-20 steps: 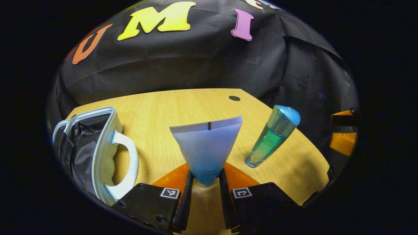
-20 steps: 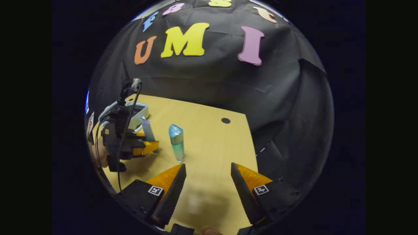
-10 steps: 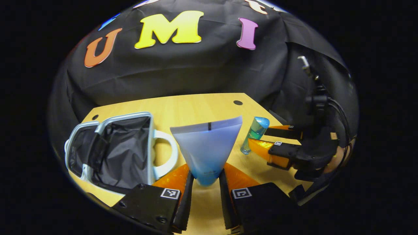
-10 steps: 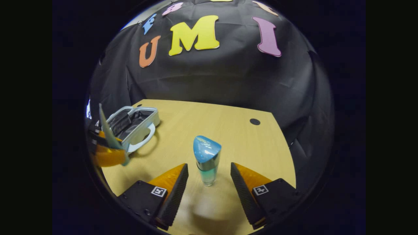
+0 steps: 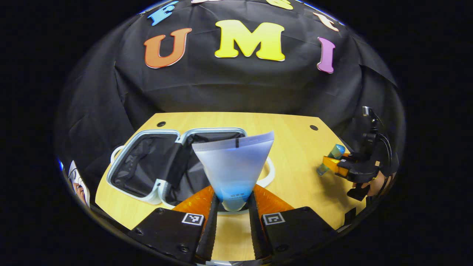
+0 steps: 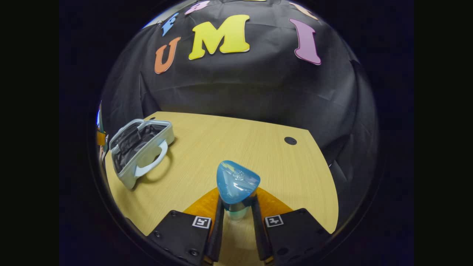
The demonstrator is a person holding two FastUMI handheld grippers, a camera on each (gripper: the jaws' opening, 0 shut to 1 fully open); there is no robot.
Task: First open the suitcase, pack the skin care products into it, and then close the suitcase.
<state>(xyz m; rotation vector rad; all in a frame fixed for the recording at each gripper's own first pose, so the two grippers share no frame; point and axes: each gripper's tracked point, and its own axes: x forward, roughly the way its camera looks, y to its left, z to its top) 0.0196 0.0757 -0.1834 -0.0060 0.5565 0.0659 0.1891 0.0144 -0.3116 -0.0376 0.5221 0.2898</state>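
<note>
My left gripper (image 5: 232,207) is shut on a frosted white-and-blue tube (image 5: 234,162), held crimped end up just in front of the open suitcase (image 5: 155,162). The small pale blue suitcase lies flat with its black lining showing; it also sits at the left of the right gripper view (image 6: 142,147). My right gripper (image 6: 236,216) is shut on a green bottle with a blue cap (image 6: 237,184), standing upright on the wooden table (image 6: 229,140). In the left gripper view the right gripper (image 5: 342,164) and that bottle (image 5: 330,159) sit far right, held by a hand (image 5: 373,183).
The wooden table (image 5: 295,162) has small dark cable holes (image 5: 313,128) near its far corners. Black cloth walls close it in behind and at the sides. The suitcase's white handle (image 6: 151,166) sticks out toward the table's middle.
My left gripper has swung left with the tube until the suitcase lies right ahead. My right gripper has moved in around the bottle and shut on it.
</note>
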